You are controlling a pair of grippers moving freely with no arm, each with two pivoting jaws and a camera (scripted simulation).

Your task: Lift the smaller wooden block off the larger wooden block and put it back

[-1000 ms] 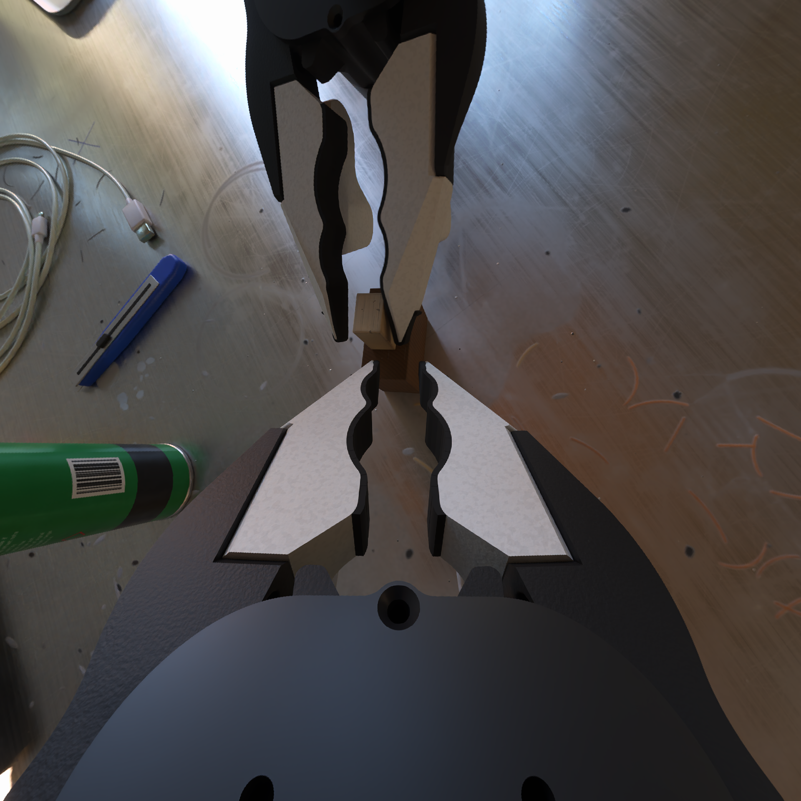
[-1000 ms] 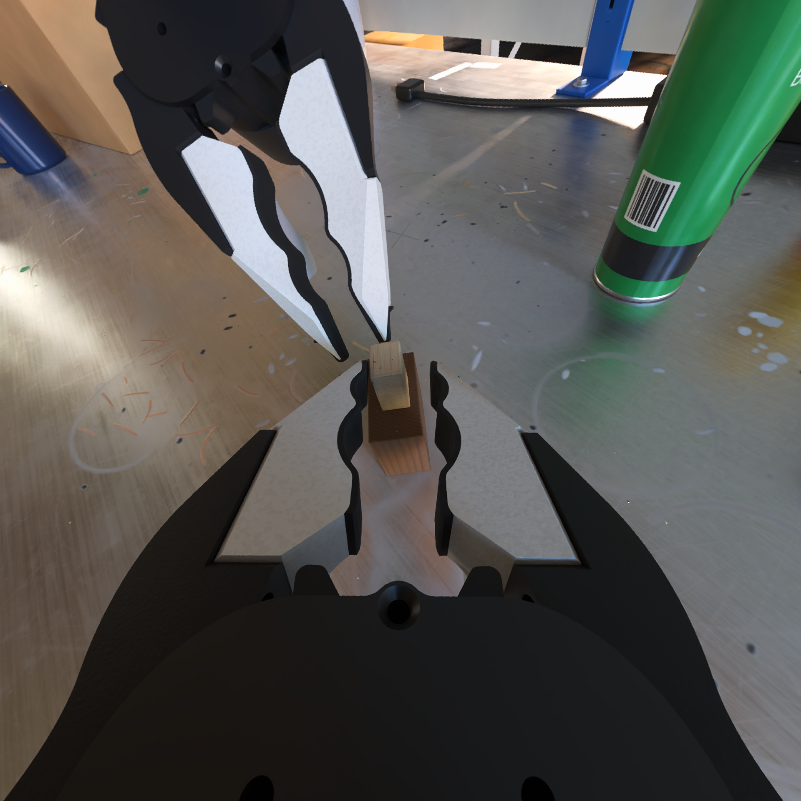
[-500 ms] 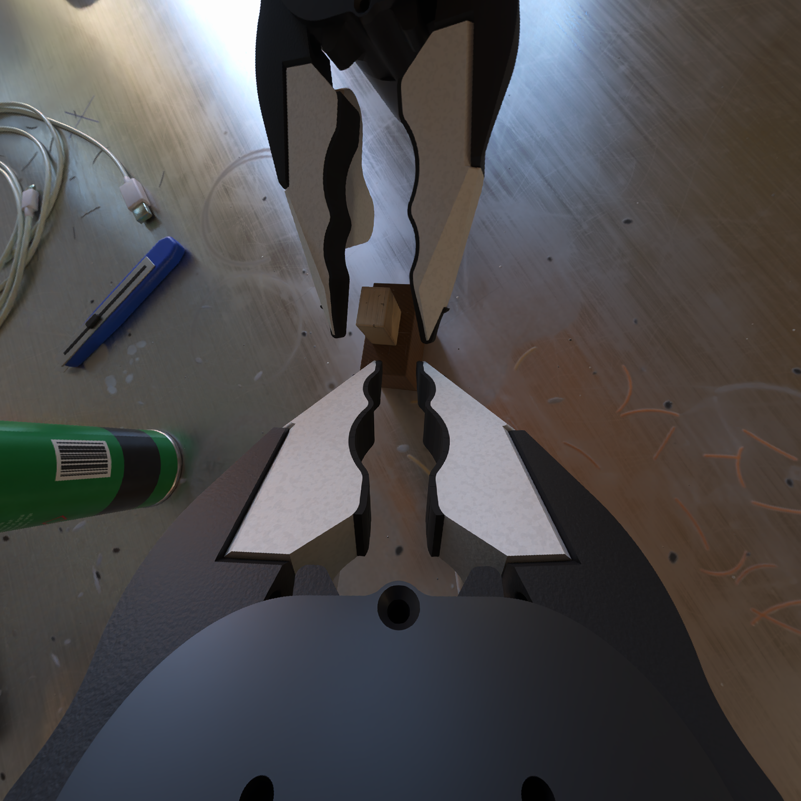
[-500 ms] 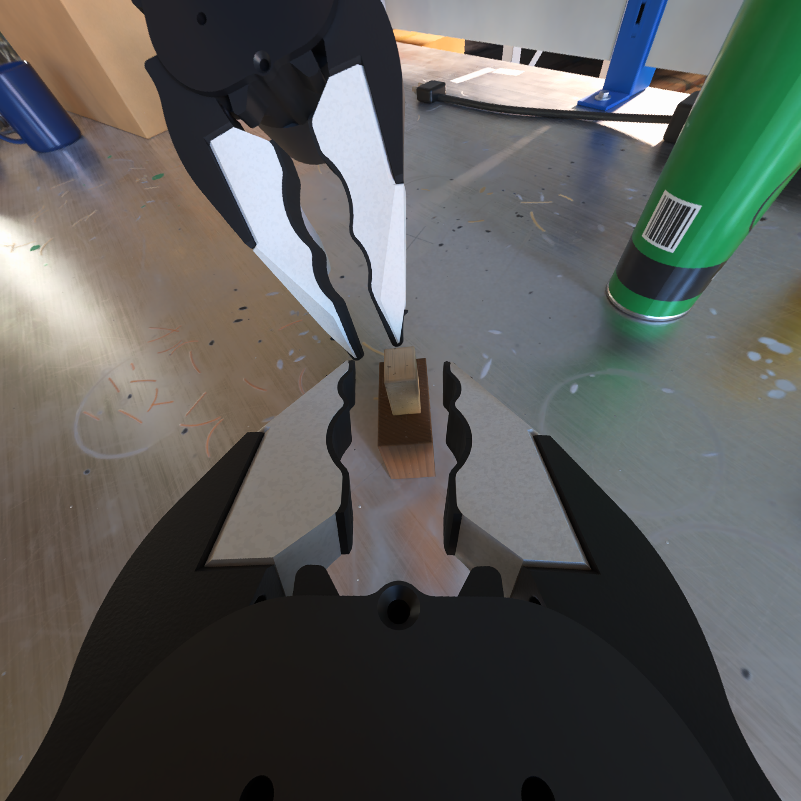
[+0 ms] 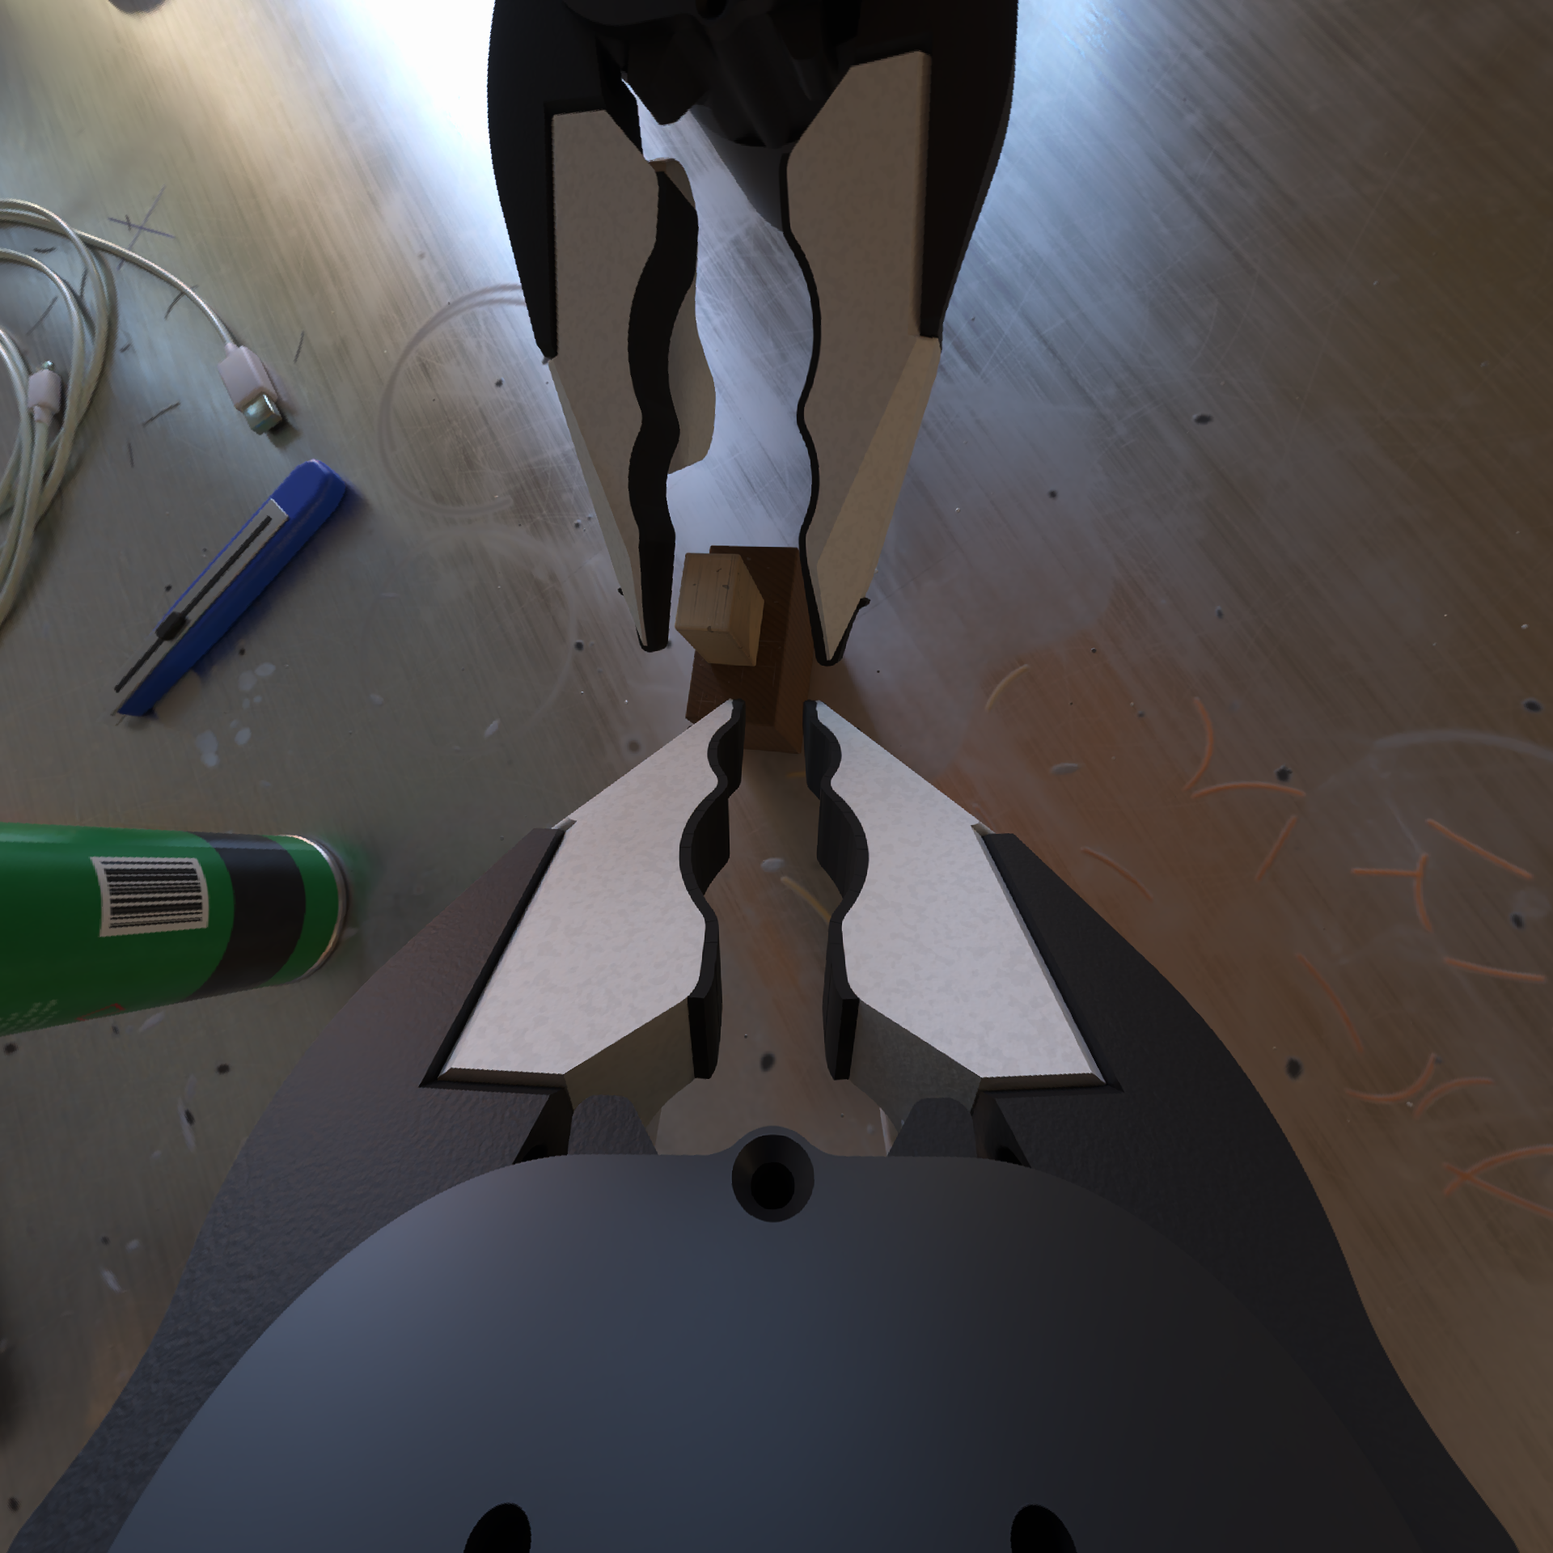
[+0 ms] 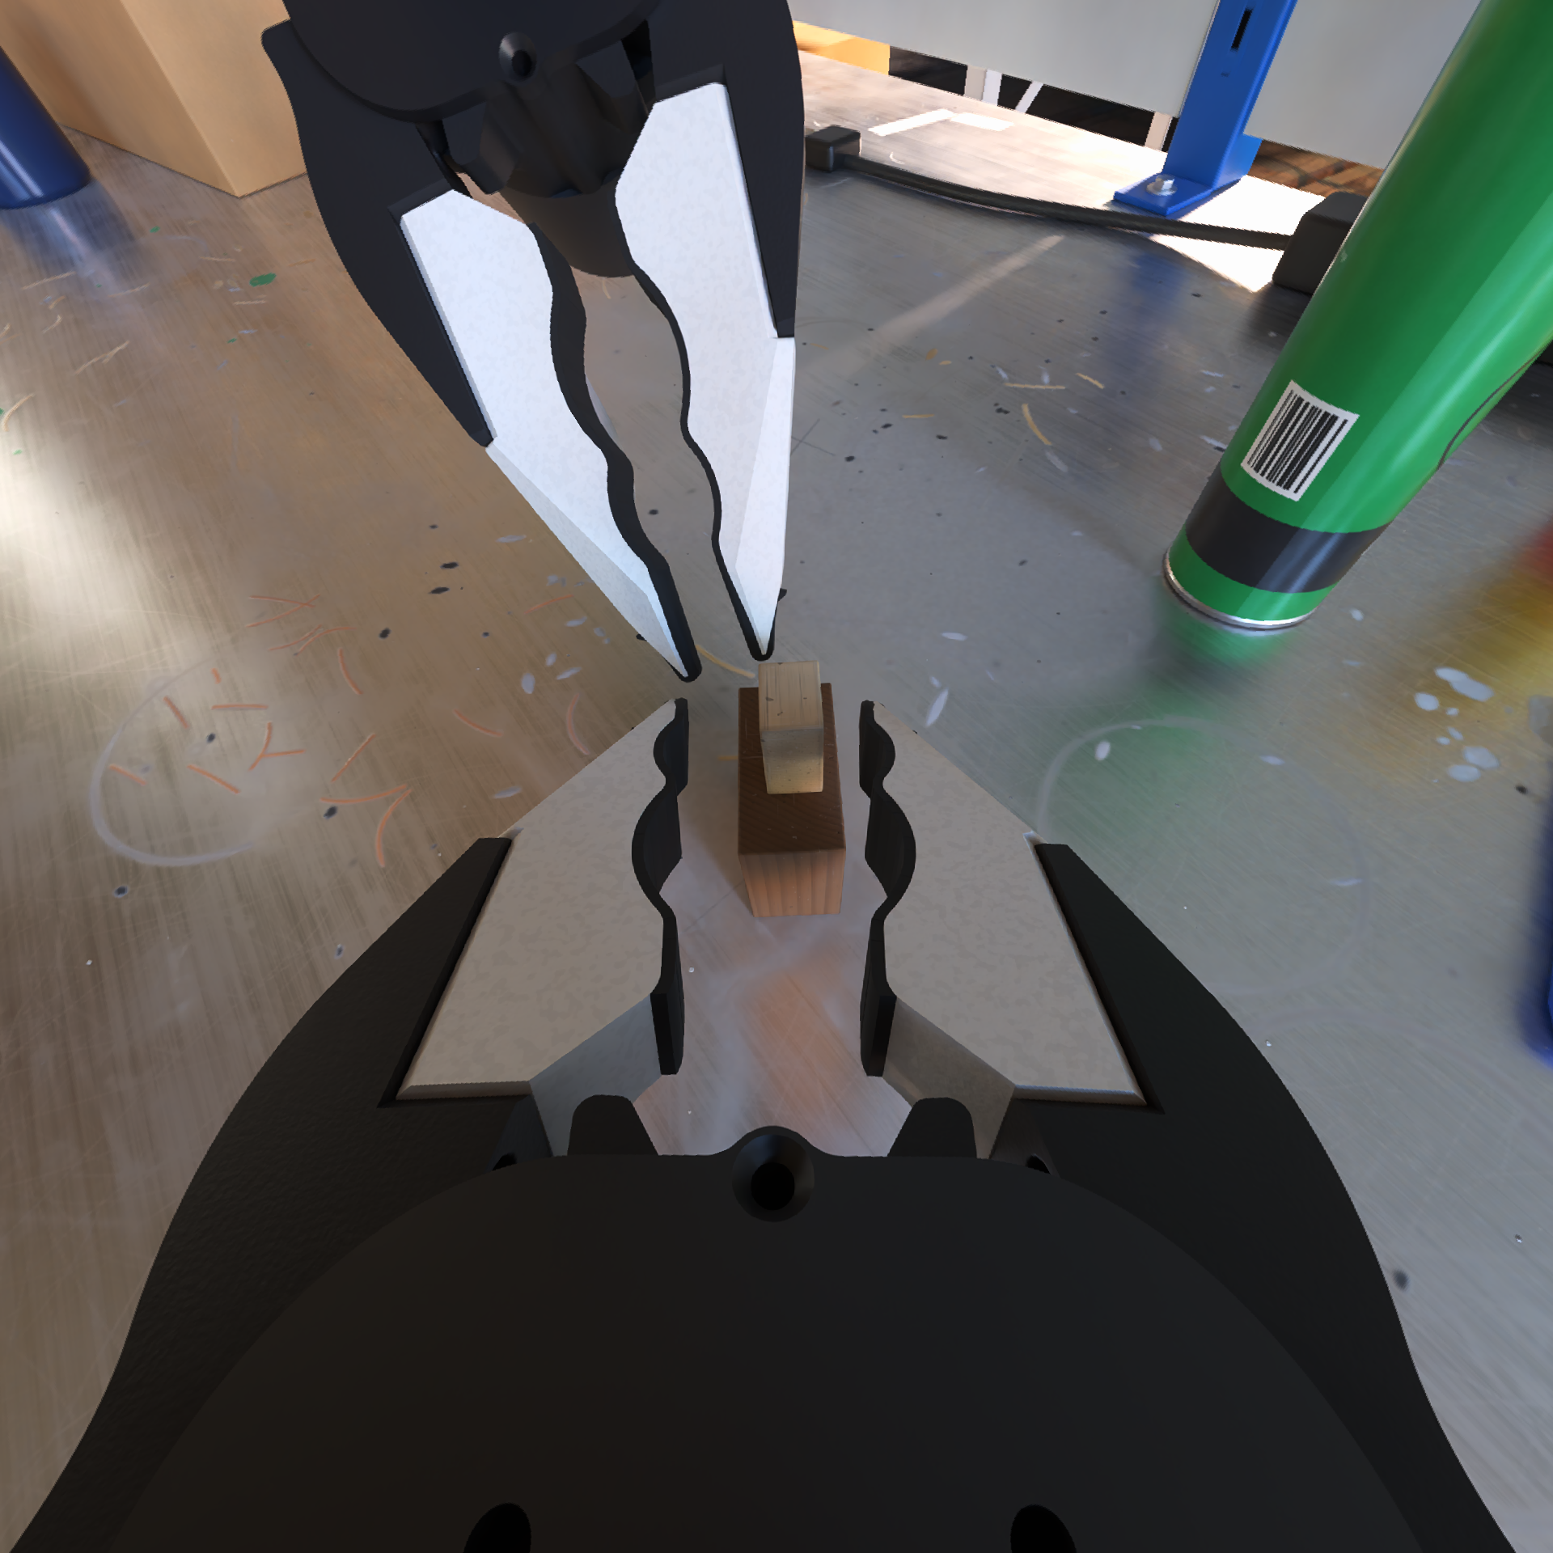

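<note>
1. The smaller wooden block (image 6: 790,727), pale and short, sits on top of the larger wooden block (image 6: 790,828), a darker oblong lying flat on the desk (image 6: 1092,840); the small one rests toward the end of the large block that is farther from the right gripper
2. In the left wrist view the smaller wooden block (image 5: 718,607) looks turned a little askew on the larger wooden block (image 5: 777,664) and overhangs one of its long edges
3. The right gripper (image 6: 771,714) has its fingers spread apart, one on each side of the larger wooden block, clear of both sides and holding nothing
4. The left gripper (image 5: 771,714) points at the larger wooden block from the opposite end; its fingers stand a narrow gap apart and grip nothing, with the tips just short of that block
5. Seen from the right wrist view, the left gripper (image 6: 727,664) hangs tilted over the far end of the larger wooden block, its tips just beside the smaller wooden block; I cannot tell whether they touch it
6. A green spray can (image 5: 160,920) lies on the desk well apart from the larger wooden block
7. A blue utility knife (image 5: 231,588) lies on the same side of the larger wooden block as the can, and a coiled white cable (image 5: 59,336) lies beyond the knife
</note>
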